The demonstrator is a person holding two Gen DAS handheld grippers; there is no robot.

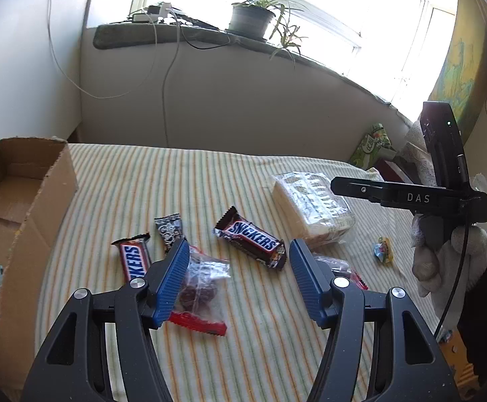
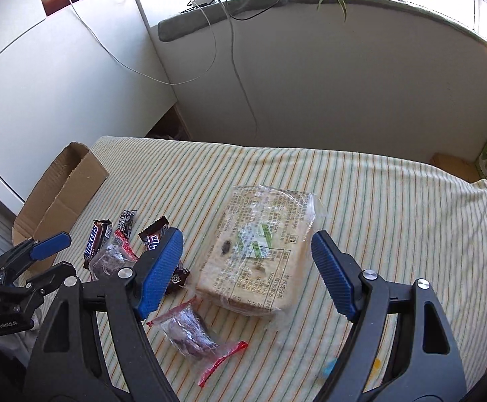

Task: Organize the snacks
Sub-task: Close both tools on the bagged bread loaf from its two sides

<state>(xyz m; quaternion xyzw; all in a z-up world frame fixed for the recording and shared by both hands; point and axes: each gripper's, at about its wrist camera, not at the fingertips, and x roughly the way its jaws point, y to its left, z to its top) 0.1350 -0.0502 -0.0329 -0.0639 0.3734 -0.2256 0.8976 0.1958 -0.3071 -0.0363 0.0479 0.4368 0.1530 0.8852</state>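
Snickers bar [image 1: 250, 238], glossy crinkled wrapper

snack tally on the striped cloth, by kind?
Snickers bars: 2
Black patterned mini bar: 1
Clear red-edged packs of dark fruit: 2
Wrapped bread pack: 1
Small blue-yellow candy: 1
Total: 7

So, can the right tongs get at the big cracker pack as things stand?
Probably yes: the right tongs stand open and empty, the cracker pack lies flat just ahead between them, with nothing on top.
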